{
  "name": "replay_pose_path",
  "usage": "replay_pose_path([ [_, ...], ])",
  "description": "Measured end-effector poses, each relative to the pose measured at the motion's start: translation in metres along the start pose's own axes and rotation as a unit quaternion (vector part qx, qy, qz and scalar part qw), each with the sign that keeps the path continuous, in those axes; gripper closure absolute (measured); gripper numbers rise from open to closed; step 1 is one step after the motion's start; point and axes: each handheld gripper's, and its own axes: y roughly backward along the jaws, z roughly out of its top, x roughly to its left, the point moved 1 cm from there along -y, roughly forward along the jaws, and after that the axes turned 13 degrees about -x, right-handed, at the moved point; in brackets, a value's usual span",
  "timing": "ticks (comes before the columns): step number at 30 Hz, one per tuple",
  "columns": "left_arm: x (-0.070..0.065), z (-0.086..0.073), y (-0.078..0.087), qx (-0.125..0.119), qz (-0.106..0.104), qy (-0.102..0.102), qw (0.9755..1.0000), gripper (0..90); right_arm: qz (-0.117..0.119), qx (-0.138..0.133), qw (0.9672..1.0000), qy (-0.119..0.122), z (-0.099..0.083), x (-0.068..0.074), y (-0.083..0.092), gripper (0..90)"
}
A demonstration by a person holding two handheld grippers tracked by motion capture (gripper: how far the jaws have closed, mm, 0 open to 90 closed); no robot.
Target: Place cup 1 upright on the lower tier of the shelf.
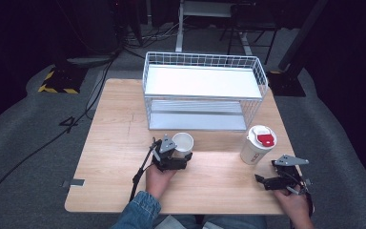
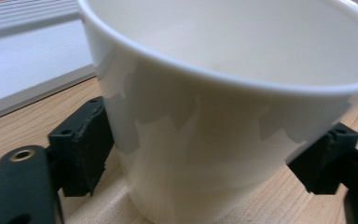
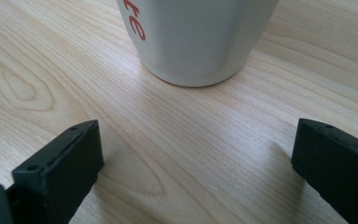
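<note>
Close to the table's (image 1: 114, 143) near edge, left of its middle, the left gripper (image 1: 180, 153) has its jaws clamped on the white cup (image 1: 183, 141). In the left gripper view the two black pads (image 2: 81, 149) sit tight against the cup's (image 2: 223, 121) lower sides, the cup upright on the wood with its mouth open to the top. Near the table's near right corner the right gripper (image 1: 262, 179) rests low, its jaws spread wide with bare wood between them. In the right gripper view the tumbler (image 3: 198, 37) stands just ahead of the gripper (image 3: 196, 158), apart from both jaws. That white tumbler (image 1: 258, 145) carries a red-tabbed lid and some red lettering, too cropped to read. Beyond both cups, along the table's far edge, stands a white wire rack (image 1: 202, 90) with two shelves; its lower shelf looks bare, though the mesh blurs it
</note>
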Motion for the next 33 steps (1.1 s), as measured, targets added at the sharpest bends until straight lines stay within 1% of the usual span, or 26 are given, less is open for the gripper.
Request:
replay_pose_path([
  [7,-0.001,0.000,0.000,0.001,0.006,-0.007,1.0000,20.6,0.000,0.000,1.0000,0.000,0.000,0.000,0.000,2.4],
  [12,0.000,0.000,0.000,0.000,0.007,-0.003,1.0000,21.0,-0.002,0.000,1.0000,-0.001,0.000,0.000,0.000,2.5],
  [13,-0.001,0.000,0.000,0.001,0.009,-0.009,0.9999,21.2,-0.002,0.000,1.0000,-0.001,0.000,0.000,0.000,2.5],
  [14,-0.001,0.000,0.000,0.001,0.009,-0.009,0.9999,21.2,-0.002,0.000,1.0000,-0.001,0.000,0.000,0.000,2.5],
  [17,-0.003,0.000,0.000,0.002,0.012,-0.023,0.9997,21.8,-0.002,0.000,1.0000,-0.001,0.000,0.000,0.000,2.4],
  [22,-0.004,0.000,0.001,0.004,0.015,-0.025,0.9996,22.0,-0.002,0.000,1.0000,-0.001,0.000,0.000,0.000,2.5],
  [23,-0.004,0.001,0.002,0.006,0.016,-0.031,0.9994,22.0,-0.002,0.000,1.0000,-0.001,0.000,0.000,0.000,2.5],
  [27,-0.006,0.002,0.003,0.003,0.014,-0.026,0.9995,22.1,-0.002,0.000,1.0000,-0.001,0.000,0.000,0.000,2.5],
  [29,-0.006,0.004,0.004,0.002,0.016,-0.025,0.9996,22.0,-0.002,0.000,1.0000,-0.001,0.000,0.000,0.000,2.5],
  [30,-0.006,0.007,0.006,0.002,0.019,-0.030,0.9994,22.1,-0.002,0.000,1.0000,-0.001,0.000,0.000,0.000,2.5],
  [31,-0.006,0.007,0.006,0.002,0.019,-0.030,0.9994,22.1,-0.002,0.000,1.0000,-0.001,0.000,0.000,0.000,2.5],
  [32,-0.006,0.010,0.008,-0.003,0.021,-0.026,0.9995,22.1,-0.002,0.000,1.0000,-0.001,0.000,0.000,0.000,2.5],
  [33,-0.006,0.010,0.008,-0.003,0.021,-0.026,0.9995,22.1,-0.002,0.000,1.0000,-0.001,0.000,0.000,0.000,2.5],
])
